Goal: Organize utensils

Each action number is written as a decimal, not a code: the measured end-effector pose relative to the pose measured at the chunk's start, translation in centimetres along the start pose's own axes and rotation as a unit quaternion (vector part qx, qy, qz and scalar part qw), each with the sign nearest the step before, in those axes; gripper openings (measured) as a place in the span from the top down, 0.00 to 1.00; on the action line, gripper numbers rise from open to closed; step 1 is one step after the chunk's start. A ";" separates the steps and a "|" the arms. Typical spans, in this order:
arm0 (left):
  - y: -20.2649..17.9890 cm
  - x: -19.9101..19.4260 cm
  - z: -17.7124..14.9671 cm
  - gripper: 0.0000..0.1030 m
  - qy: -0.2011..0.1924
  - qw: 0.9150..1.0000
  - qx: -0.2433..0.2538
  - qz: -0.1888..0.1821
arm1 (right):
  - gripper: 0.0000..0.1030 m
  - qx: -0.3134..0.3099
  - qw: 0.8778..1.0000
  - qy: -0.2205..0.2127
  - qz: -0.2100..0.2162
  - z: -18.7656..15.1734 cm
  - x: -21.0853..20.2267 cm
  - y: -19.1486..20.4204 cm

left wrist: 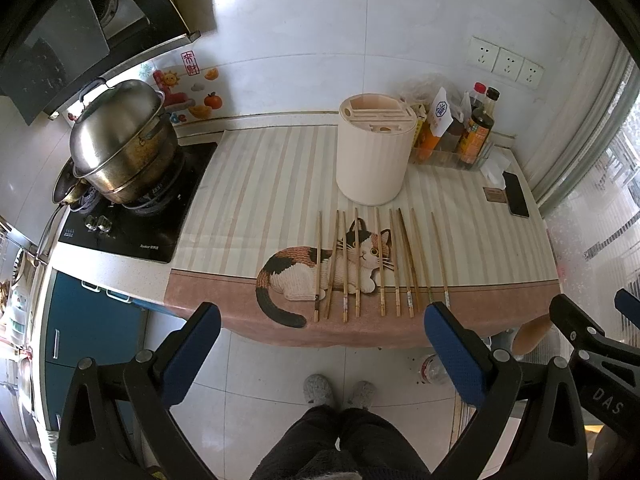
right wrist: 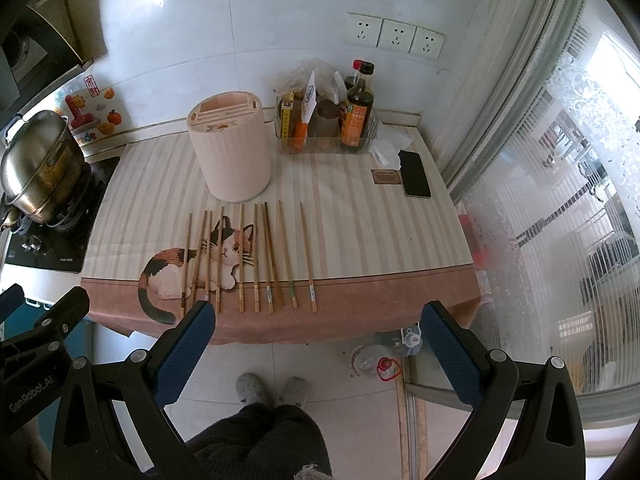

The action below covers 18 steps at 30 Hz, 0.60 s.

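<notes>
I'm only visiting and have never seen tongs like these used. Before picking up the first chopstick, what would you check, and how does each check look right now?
1. Left tongs open and empty: ok.
2. Right tongs open and empty: ok.
3. Chopsticks reachable: ok, lying side by side near the mat's front edge; two middle ones cross or touch.
4. Holder upright with slots facing up: ok, it stands just behind the chopsticks.
5. Which slot fits chopsticks: cannot tell from here.
6. Nearby things out of the way: ok, the phone and condiment tray sit off to the right.
</notes>
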<state>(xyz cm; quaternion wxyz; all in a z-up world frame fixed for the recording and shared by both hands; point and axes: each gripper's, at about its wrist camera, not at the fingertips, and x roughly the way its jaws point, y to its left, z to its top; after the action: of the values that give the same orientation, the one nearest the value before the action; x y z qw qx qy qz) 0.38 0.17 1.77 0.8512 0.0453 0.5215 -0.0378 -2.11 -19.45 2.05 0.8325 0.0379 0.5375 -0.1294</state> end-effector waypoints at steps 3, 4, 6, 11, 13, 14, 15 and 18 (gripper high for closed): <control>0.0 0.0 0.1 0.00 0.000 1.000 0.000 0.001 | 0.00 0.000 1.000 0.000 0.000 0.0 0.0 0.0; 0.0 -0.1 -0.1 0.00 0.000 1.000 0.000 0.001 | 0.00 0.000 1.000 -0.001 0.000 -0.1 0.0 0.0; 0.0 -0.1 0.0 0.00 -0.001 1.000 0.000 0.000 | 0.00 0.000 1.000 -0.002 0.001 -0.1 -0.2 0.0; 0.0 -0.3 0.0 0.00 -0.003 1.000 -0.001 0.000 | 0.00 0.000 1.000 -0.002 0.001 -0.1 -0.4 0.0; 0.0 -0.4 0.1 0.00 -0.003 1.000 -0.002 -0.001 | 0.00 0.000 1.000 -0.003 0.000 -0.1 -0.5 0.0; -0.1 -0.5 0.0 0.00 -0.003 1.000 -0.002 0.000 | 0.00 0.000 1.000 -0.003 0.001 -0.1 -0.4 0.0; -0.2 -0.6 0.1 0.00 -0.003 1.000 -0.002 0.000 | 0.00 -0.001 1.000 -0.003 0.001 -0.1 -0.5 0.0; -0.1 -0.7 0.0 0.00 -0.004 1.000 -0.002 -0.001 | 0.00 0.000 1.000 -0.003 0.001 -0.1 -0.5 0.0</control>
<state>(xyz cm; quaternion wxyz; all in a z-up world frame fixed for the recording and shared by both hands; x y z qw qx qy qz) 0.08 0.04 2.38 0.8535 0.0427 0.5180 -0.0374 -2.39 -19.37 2.46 0.8343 0.0381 0.5348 -0.1286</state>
